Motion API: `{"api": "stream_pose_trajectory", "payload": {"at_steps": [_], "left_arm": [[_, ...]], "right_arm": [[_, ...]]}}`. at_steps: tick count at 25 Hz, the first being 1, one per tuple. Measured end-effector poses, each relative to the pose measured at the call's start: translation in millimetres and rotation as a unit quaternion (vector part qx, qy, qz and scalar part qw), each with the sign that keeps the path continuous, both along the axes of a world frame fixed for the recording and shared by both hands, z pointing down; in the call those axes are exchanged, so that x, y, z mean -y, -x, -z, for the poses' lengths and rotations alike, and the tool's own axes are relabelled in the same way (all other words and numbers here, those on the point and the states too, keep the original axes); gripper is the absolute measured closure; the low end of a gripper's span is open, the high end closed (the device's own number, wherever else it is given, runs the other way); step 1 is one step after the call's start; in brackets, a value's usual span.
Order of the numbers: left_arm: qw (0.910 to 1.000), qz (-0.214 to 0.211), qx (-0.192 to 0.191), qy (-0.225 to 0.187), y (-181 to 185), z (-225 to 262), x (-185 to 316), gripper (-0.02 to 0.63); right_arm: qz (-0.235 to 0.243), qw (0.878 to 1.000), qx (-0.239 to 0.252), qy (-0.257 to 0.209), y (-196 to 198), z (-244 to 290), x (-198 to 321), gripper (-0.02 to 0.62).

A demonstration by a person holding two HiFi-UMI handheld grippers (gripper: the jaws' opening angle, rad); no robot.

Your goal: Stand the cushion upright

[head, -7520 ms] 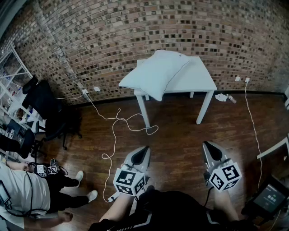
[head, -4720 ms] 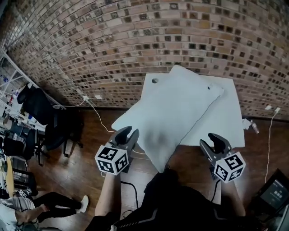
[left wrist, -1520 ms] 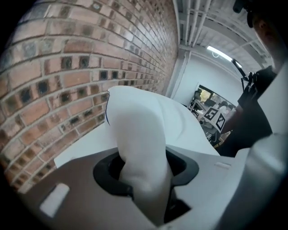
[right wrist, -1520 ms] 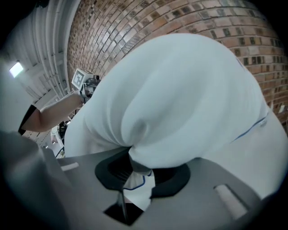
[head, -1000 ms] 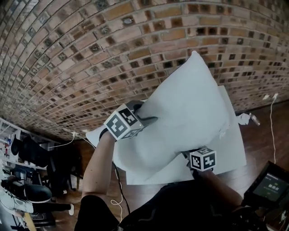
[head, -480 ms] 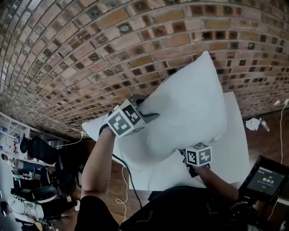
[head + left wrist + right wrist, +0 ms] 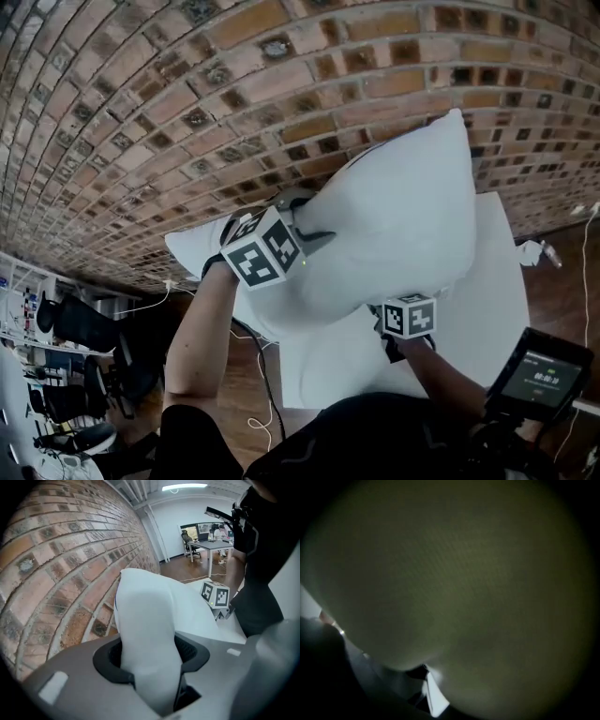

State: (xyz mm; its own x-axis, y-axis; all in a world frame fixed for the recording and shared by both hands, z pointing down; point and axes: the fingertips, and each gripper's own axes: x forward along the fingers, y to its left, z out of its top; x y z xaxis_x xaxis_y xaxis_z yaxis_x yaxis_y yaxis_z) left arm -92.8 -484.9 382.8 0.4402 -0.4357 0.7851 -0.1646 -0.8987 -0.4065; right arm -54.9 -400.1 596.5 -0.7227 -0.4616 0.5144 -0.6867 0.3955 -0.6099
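Here, the cushion (image 7: 398, 211) is held tilted up on edge beside the brick wall (image 7: 187, 112).
The left gripper (image 7: 150, 660) pinches its upper side edge, with fabric bulging ahead between the fingers. The right gripper (image 7: 392, 317) clamps a fold of the lower edge, with the cushion's bulk just above it and the white table (image 7: 487, 309) beneath.

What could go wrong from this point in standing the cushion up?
The left tool pinches only a narrow fold of the cushion; it could slip free and the cushion flop down. The right tool is buried under the cushion's lower edge, so its hold is hard to check. One corner juts past the table, so the cushion may slide off.
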Motion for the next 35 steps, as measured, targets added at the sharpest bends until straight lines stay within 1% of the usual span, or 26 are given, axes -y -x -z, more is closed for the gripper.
{"api": "stream_pose_trajectory", "payload": {"at_steps": [2,7,11,15,16,20,25,29,33,35], "left_arm": [[0.9999,-0.011,0.007,-0.007,4.3,-0.5,8.1,0.379],[0.9996,-0.022,0.017,-0.004,18.0,-10.3,29.0,0.37],[0.9999,-0.01,-0.004,0.013,32.2,-24.4,42.7,0.36],[0.9999,-0.011,0.007,0.002,34.6,-34.4,55.2,0.354],[0.9999,-0.011,0.005,0.005,33.9,-36.6,56.3,0.351],[0.9995,-0.001,-0.024,0.019,35.6,-41.8,59.1,0.328],[0.9998,0.005,-0.017,0.007,36.0,-49.1,60.2,0.321],[0.9997,0.011,-0.021,0.005,37.5,-54.5,61.4,0.308],[0.9997,0.013,-0.021,0.004,37.7,-60.0,61.9,0.291],[0.9995,0.02,-0.023,-0.002,39.6,-59.8,63.3,0.259]], "right_arm": [[-0.01,1.0,0.001,-0.001,8.4,-1.1,11.4,0.486],[-0.028,0.999,-0.011,0.012,24.5,-19.8,38.0,0.486],[-0.025,0.999,-0.027,0.031,35.3,-42.3,53.9,0.483],[-0.033,0.998,-0.028,0.045,39.4,-56.0,72.7,0.477],[-0.037,0.998,-0.028,0.049,39.4,-60.6,75.7,0.474],[-0.044,0.997,-0.032,0.057,40.4,-75.1,85.1,0.466],[-0.049,0.997,-0.031,0.06,41.8,-84.5,90.8,0.459],[-0.045,0.997,-0.029,0.059,41.9,-90.4,90.1,0.445],[-0.03,0.998,-0.037,0.051,35.1,-95.3,79.3,0.403],[-0.012,0.997,-0.042,0.058,32.0,-97.9,65.6,0.377]]}}
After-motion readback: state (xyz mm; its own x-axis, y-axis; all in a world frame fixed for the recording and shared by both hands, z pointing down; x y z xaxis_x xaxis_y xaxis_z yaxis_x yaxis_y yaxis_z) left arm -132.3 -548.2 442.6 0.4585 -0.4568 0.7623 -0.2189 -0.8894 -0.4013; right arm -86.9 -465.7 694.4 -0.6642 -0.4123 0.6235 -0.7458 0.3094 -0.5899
